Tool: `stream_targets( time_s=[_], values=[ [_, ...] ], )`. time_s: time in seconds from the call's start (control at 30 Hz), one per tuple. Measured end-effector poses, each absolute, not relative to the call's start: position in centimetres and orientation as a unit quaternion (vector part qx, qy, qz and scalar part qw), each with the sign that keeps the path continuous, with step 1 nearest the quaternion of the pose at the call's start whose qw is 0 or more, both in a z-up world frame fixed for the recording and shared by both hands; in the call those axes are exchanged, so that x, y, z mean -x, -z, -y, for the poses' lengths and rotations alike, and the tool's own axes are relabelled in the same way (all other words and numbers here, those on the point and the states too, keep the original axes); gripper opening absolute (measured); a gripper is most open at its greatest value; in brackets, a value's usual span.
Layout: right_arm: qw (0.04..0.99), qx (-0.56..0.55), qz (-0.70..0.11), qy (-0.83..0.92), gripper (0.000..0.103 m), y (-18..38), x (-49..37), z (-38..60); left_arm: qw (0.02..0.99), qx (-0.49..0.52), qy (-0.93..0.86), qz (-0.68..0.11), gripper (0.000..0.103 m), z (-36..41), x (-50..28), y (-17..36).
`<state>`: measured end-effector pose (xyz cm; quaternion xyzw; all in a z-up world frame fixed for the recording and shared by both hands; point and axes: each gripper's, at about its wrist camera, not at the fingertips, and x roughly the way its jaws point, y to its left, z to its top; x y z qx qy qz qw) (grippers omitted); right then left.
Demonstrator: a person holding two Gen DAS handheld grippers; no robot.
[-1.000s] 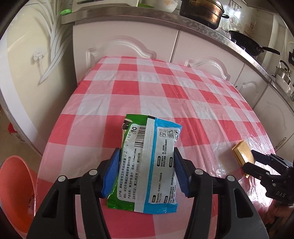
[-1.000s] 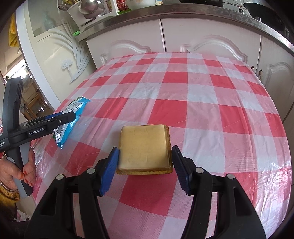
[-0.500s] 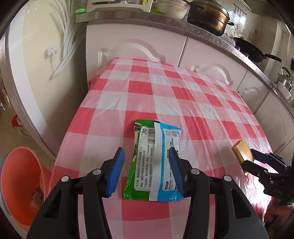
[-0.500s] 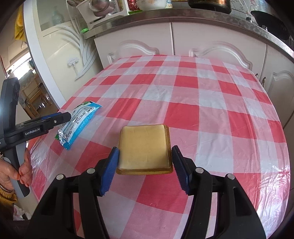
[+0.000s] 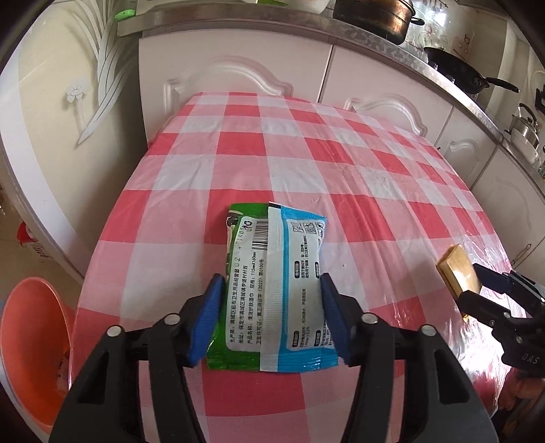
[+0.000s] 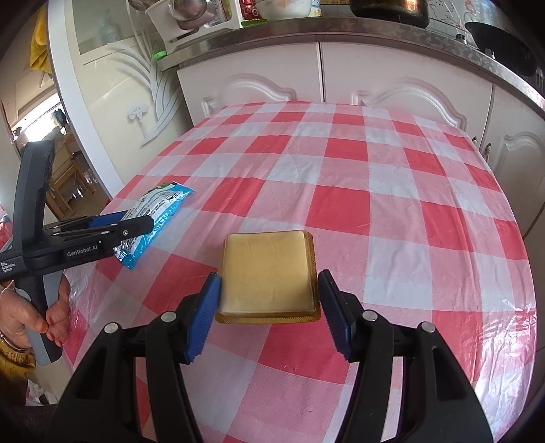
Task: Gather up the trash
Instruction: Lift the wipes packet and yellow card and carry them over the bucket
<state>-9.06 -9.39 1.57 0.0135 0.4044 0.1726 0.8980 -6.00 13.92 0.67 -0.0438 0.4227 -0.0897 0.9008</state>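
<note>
Since the preceding half second the left gripper (image 5: 271, 277) has come forward over the wipes packet (image 5: 289, 238), so that the packet now reaches deep between the blue pads rather than lying mostly ahead of them. Its jaws are opening at this moment; the pads bracket the packet's two long edges without visibly squeezing it, and the packet appears to lie flat on the near left part of the table, printed back upward. A hand (image 6: 24, 317) grips that tool's handle at the table's edge. On the right, the right gripper (image 6: 269, 276) is clamped across a flat yellow block (image 6: 265, 259), one pad on each side edge, and the block keeps the same seat between the pads as in the earlier views, which suggests a secure hold. An orange bucket (image 5: 30, 340) stands on the floor just beside the table's left edge, with scraps inside; it is probably the destination, which would explain why both items are taken near this edge. Beyond them the checked tablecloth (image 5: 306, 153) carries nothing else. Farther back stand white cupboard doors (image 5: 231, 68) under a counter bearing a pot (image 5: 374, 13) and a wok (image 5: 456, 71).
</note>
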Motion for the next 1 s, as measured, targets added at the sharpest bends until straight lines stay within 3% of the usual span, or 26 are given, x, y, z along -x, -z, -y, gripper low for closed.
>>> stream_targets(
  time_s=[0.13,1.0],
  values=[
    [0.898,-0.014,-0.404,-0.175,0.060,-1.6,9.0,9.2,0.904,0.048,0.086,-0.417,0.052,-14.1,6.4,-0.8],
    [0.877,0.053,-0.399,-0.264,0.060,-3.0,9.4,-0.4,0.916,0.099,-0.008,-0.389,0.051,-23.4,10.6,-2.6]
  ],
)
